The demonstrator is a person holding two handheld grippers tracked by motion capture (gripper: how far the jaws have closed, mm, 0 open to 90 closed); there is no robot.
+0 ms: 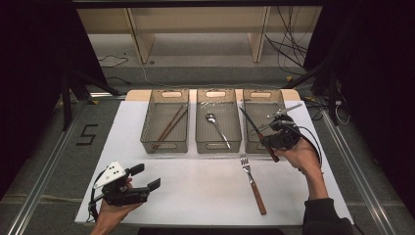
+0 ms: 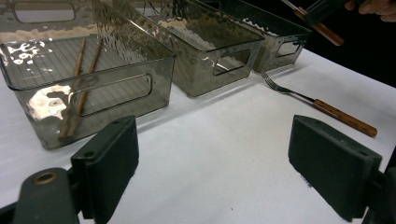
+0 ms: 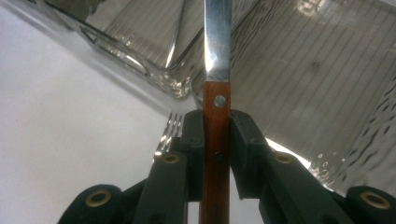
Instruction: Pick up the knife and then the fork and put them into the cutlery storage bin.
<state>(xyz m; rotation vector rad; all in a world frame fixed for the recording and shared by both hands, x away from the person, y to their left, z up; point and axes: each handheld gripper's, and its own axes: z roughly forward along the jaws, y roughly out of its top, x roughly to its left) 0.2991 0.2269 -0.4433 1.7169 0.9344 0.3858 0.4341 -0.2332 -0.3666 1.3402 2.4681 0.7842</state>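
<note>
My right gripper (image 1: 270,136) is shut on a wooden-handled knife (image 1: 250,123), holding it above the front of the right clear bin (image 1: 263,93). In the right gripper view the pads clamp the knife's handle (image 3: 217,126) and the steel blade points up over the bin's ribbed floor. A fork (image 1: 252,182) with a wooden handle lies on the white table in front of the bins. My left gripper (image 1: 145,177) rests near the table's front left edge, open, with nothing between its jaws (image 2: 219,163). The fork (image 2: 322,105) lies beyond them to the right.
Three clear grey bins stand in a row at the back of the table. The left bin (image 1: 165,147) holds chopsticks (image 1: 169,127), the middle bin (image 1: 219,146) holds a spoon (image 1: 215,125). White tabletop (image 1: 195,191) lies between the bins and the front edge.
</note>
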